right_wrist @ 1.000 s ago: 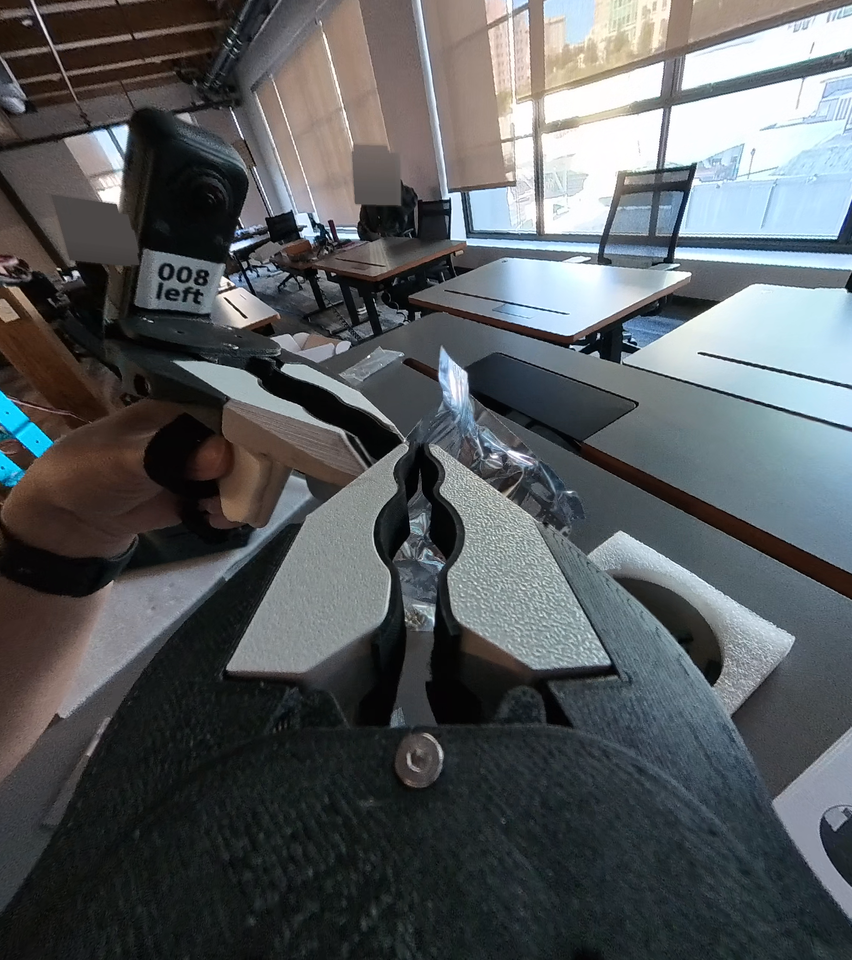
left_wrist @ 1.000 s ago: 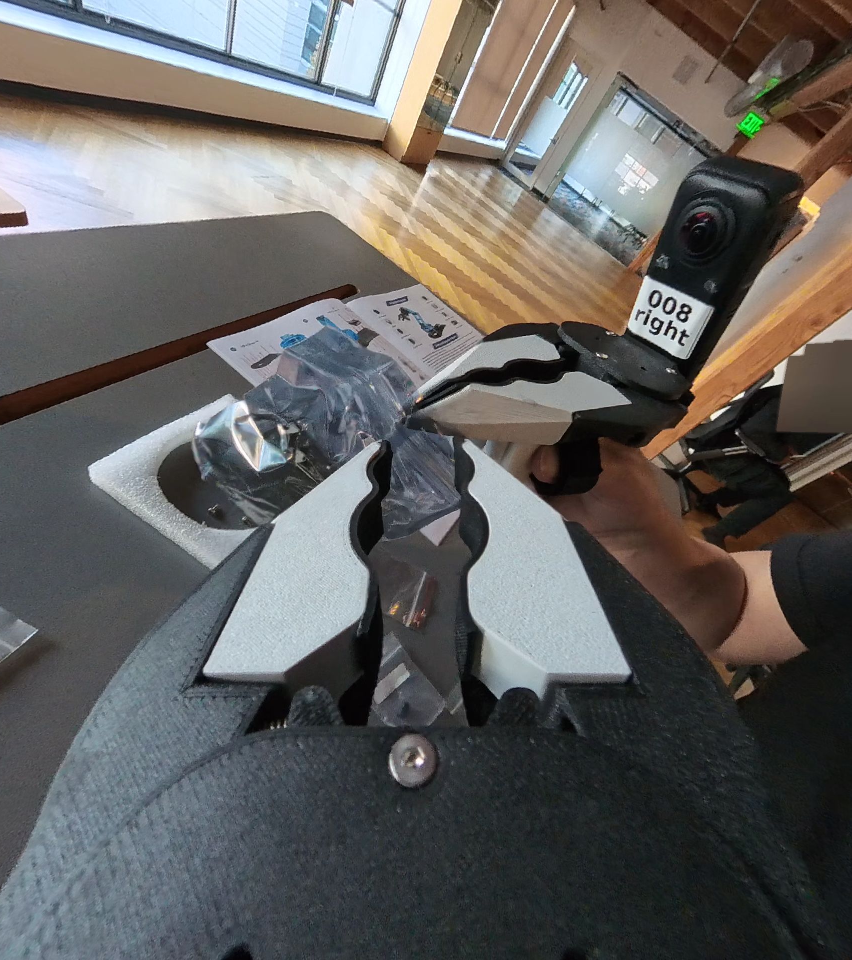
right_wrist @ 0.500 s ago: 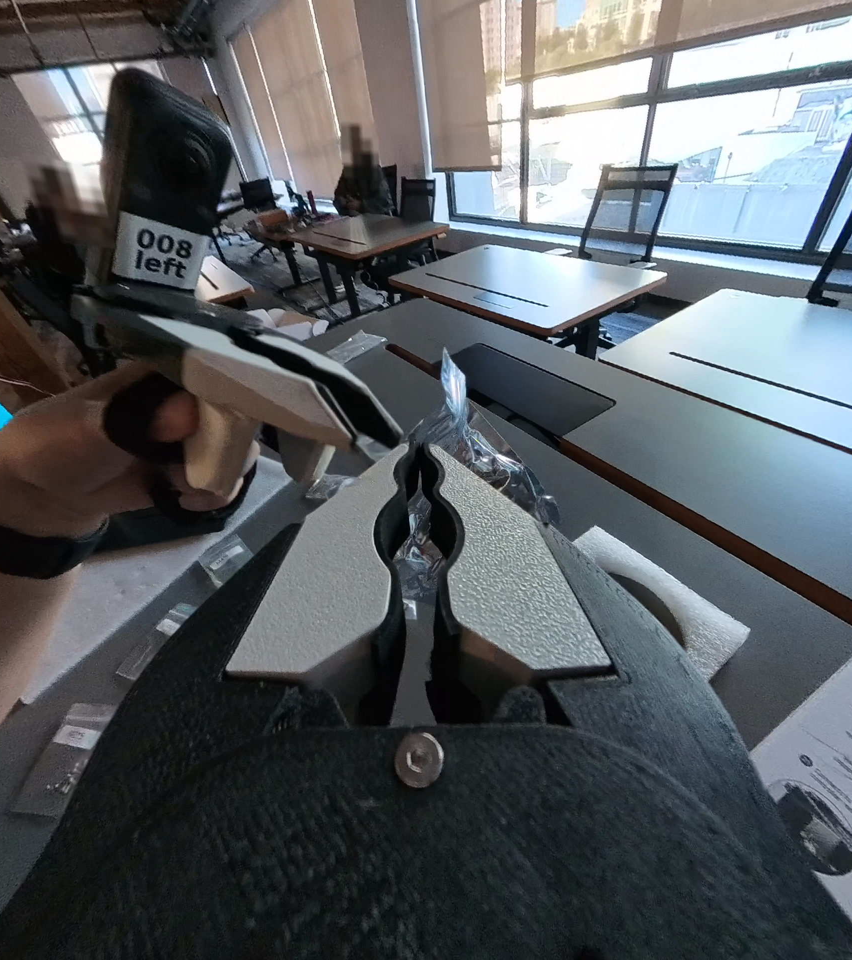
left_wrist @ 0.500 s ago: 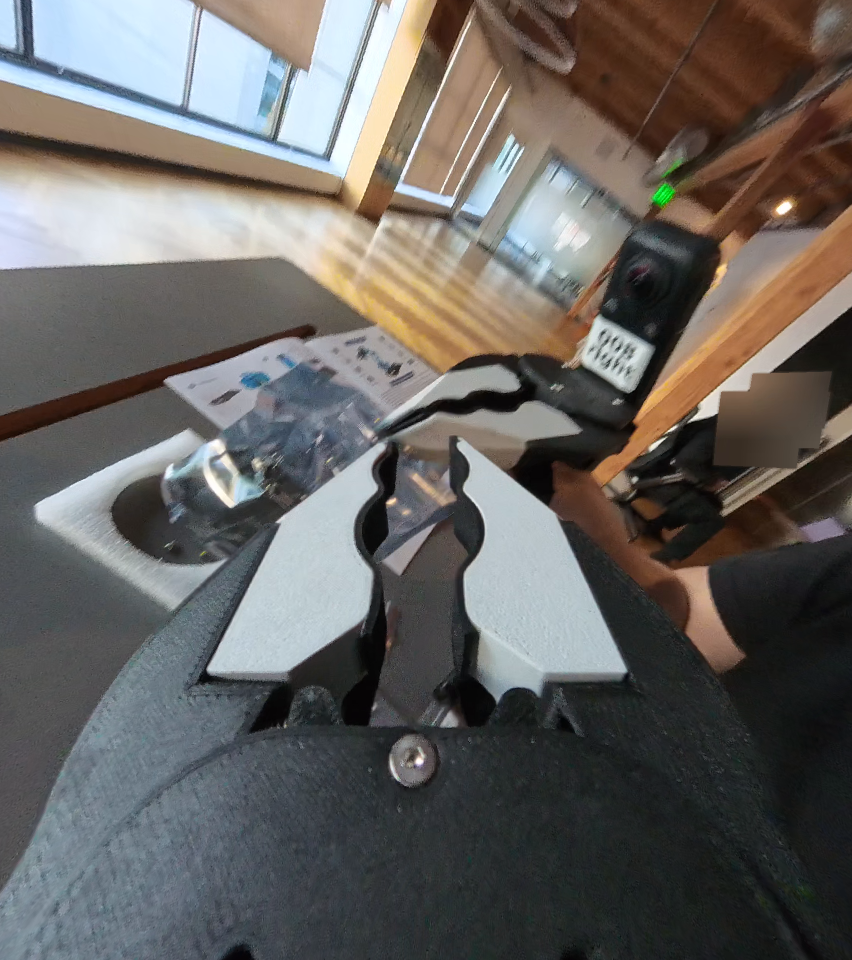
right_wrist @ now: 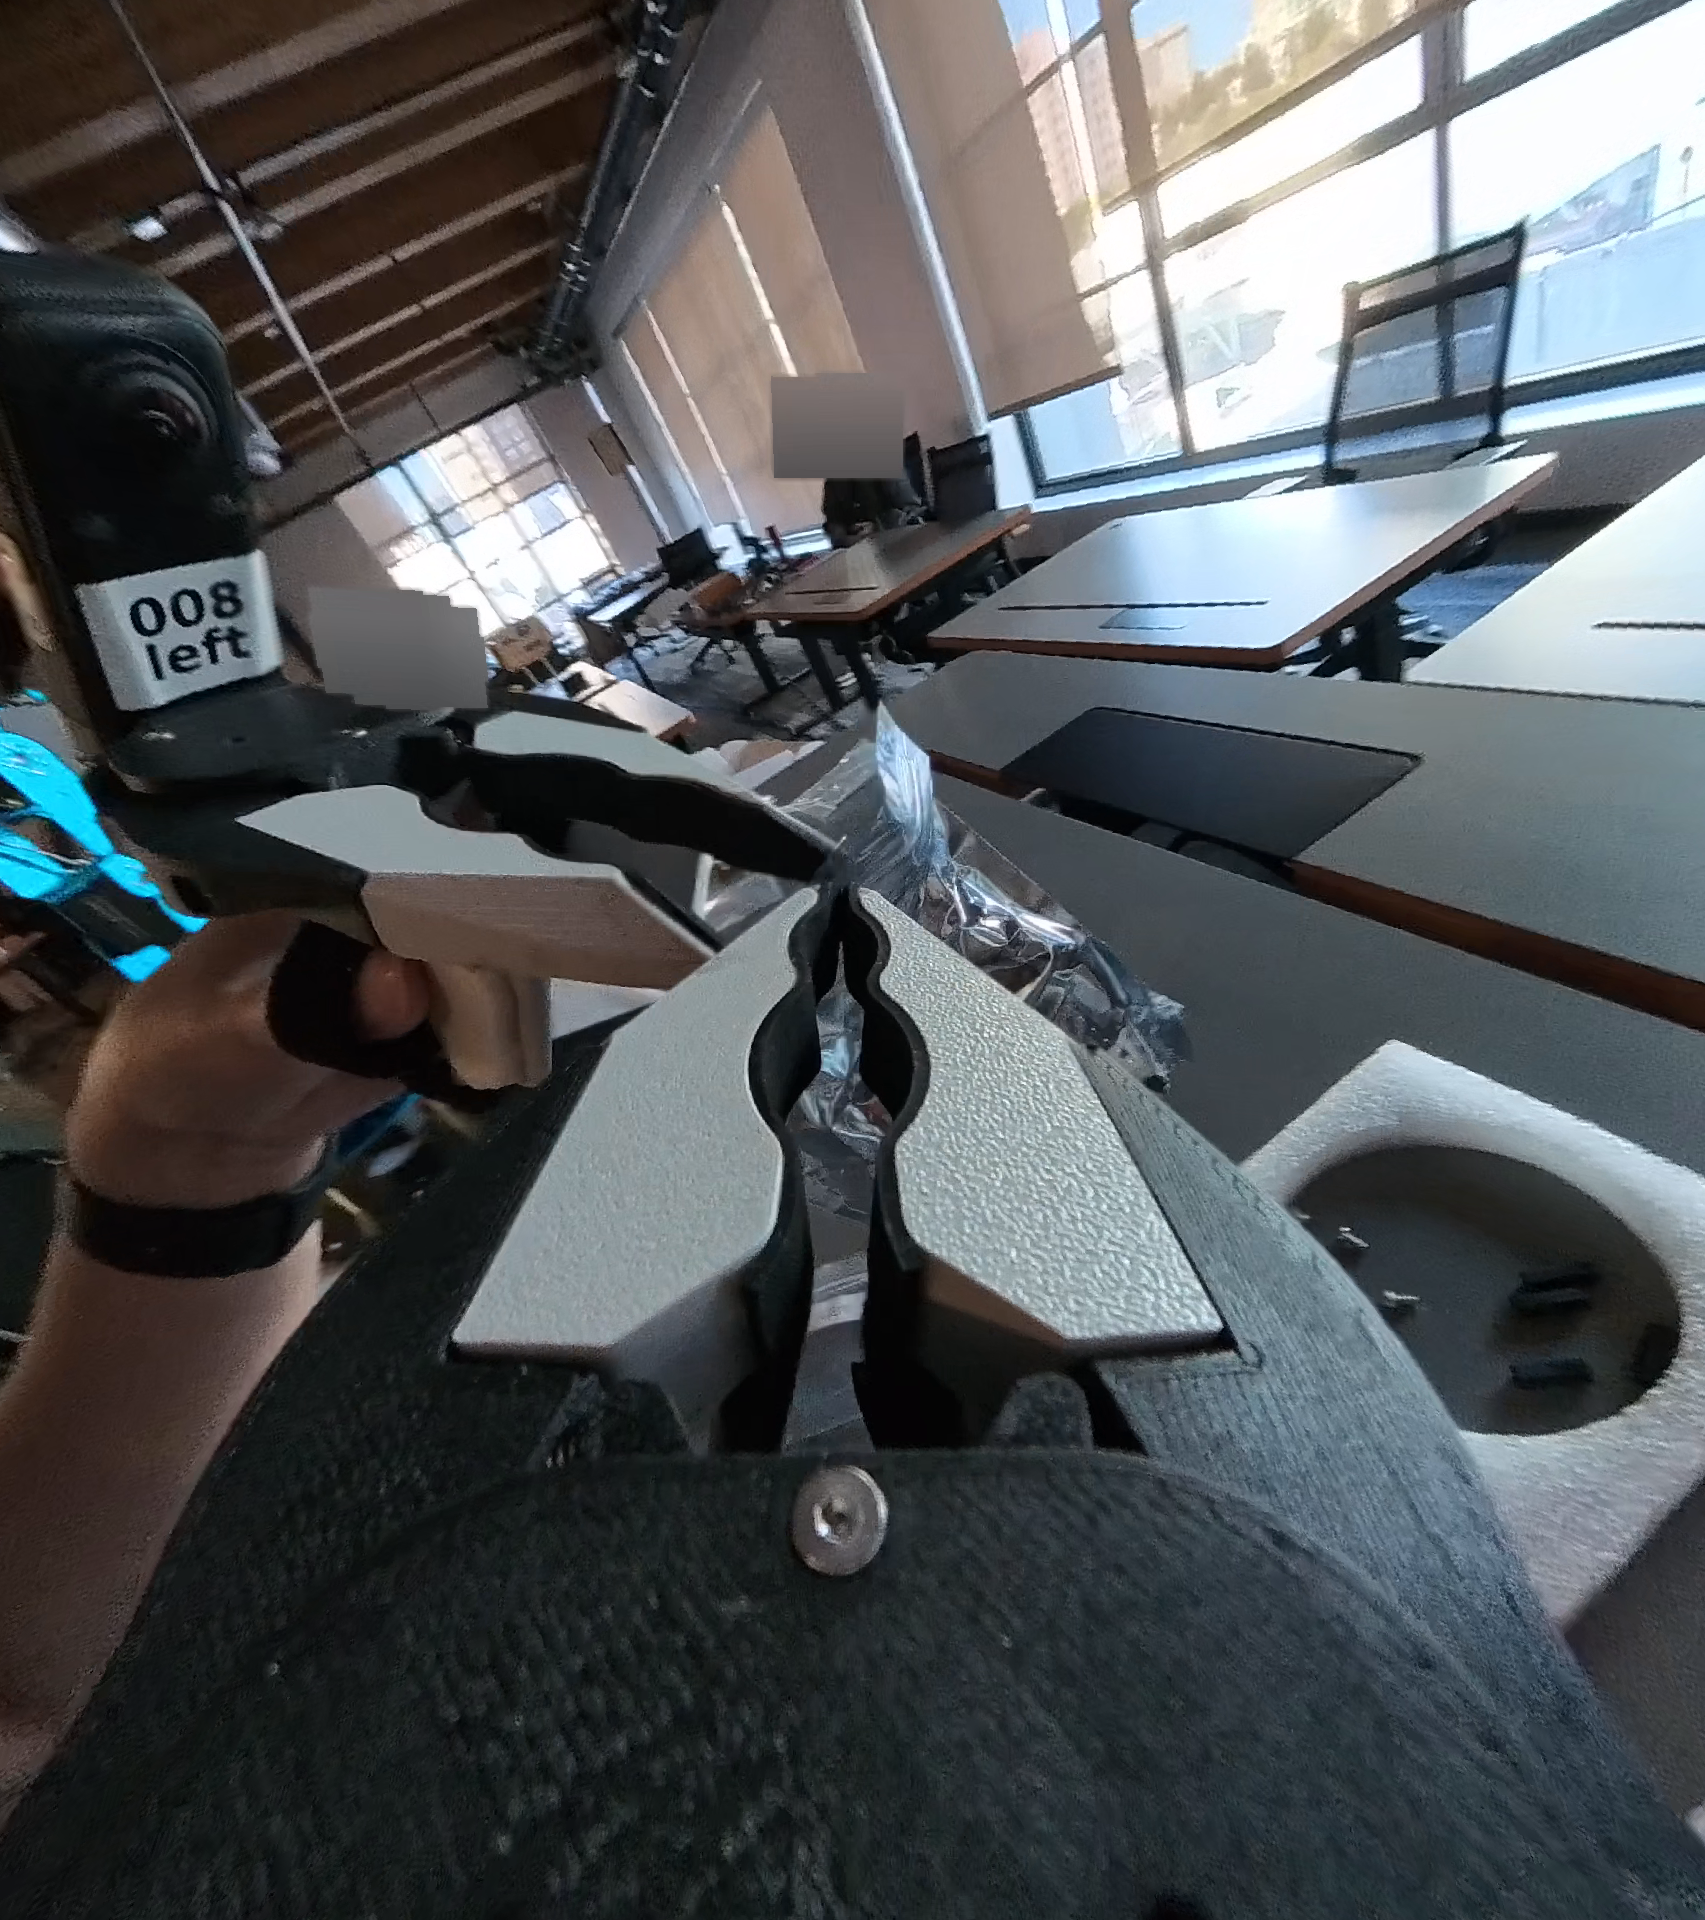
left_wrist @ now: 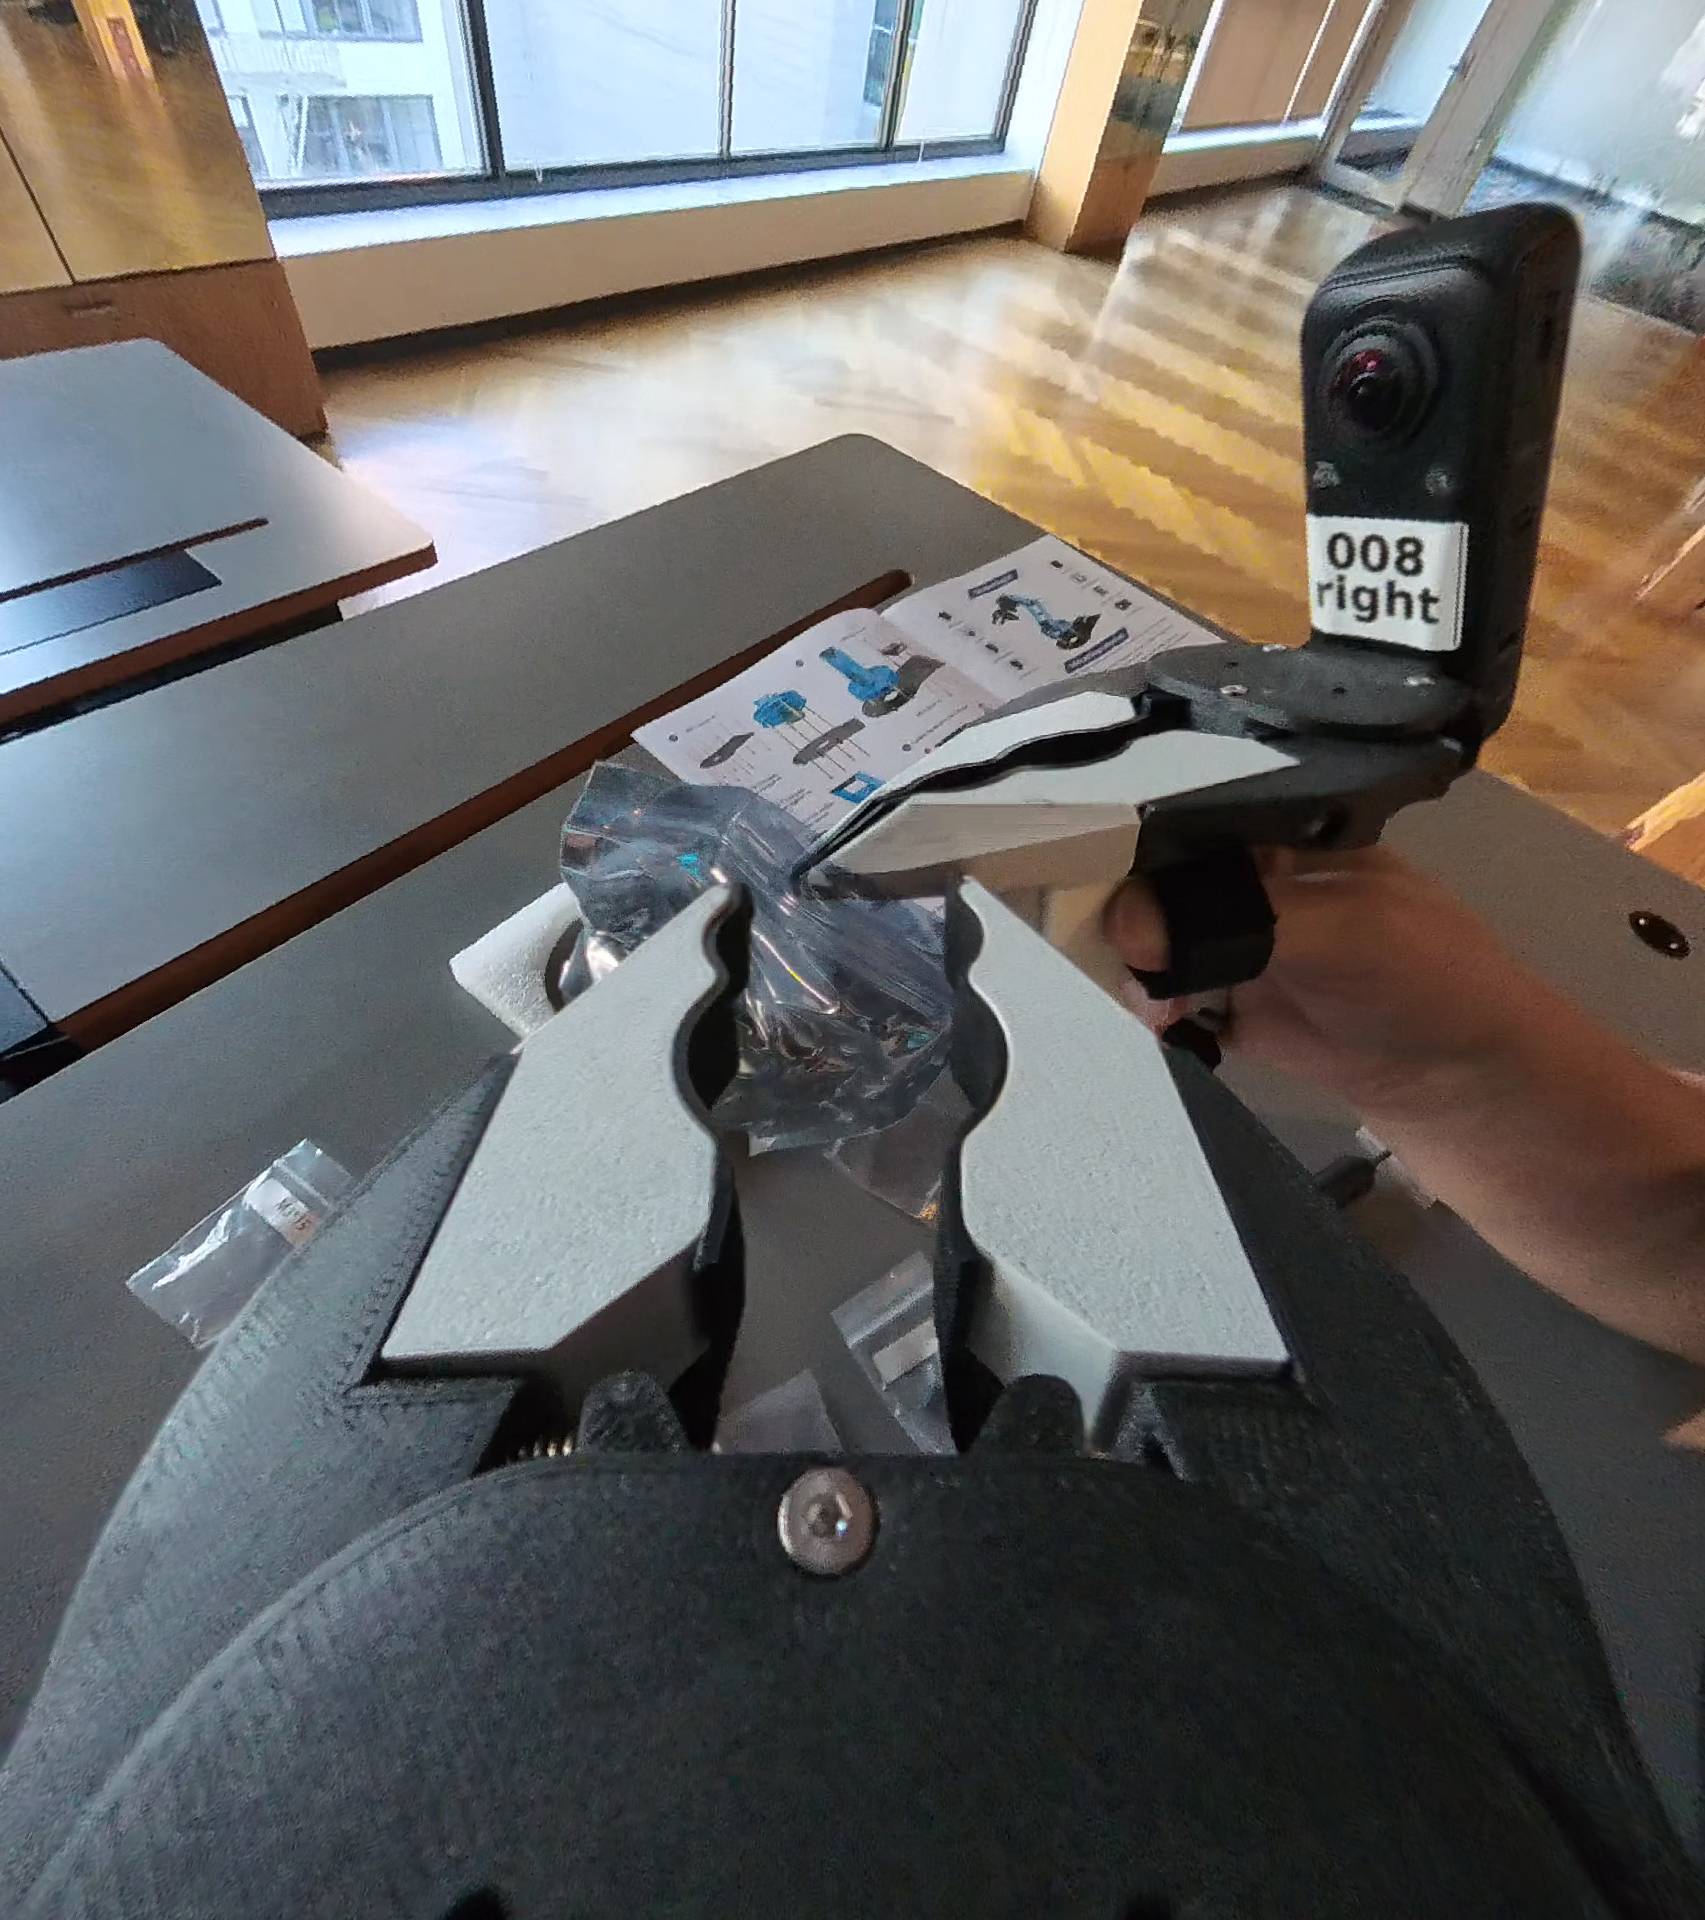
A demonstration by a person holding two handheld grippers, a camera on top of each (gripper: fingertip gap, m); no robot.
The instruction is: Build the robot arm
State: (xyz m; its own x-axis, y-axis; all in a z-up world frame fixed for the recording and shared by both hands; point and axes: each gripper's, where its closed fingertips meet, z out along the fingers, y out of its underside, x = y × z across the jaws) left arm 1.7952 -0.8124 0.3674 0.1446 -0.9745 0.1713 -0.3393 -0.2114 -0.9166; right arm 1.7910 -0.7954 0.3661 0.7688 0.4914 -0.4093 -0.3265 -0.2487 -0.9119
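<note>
My right gripper (right_wrist: 845, 902) is clenched on the top edge of a crinkled, clear, shiny plastic bag (left_wrist: 827, 997) with small dark parts in it. The bag hangs between the spread, released jaws of my left gripper (left_wrist: 848, 899). Whether they touch it I cannot tell.

Just beyond the left jaws lies a white foam block with a round recess (right_wrist: 1347, 1132), a few small black parts (right_wrist: 1554, 1299) in it. Farther out is an open illustrated booklet (left_wrist: 827, 675). Left of the left jaws, a small flat clear packet (left_wrist: 235, 1236) lies on the dark grey table (left_wrist: 204, 831).
</note>
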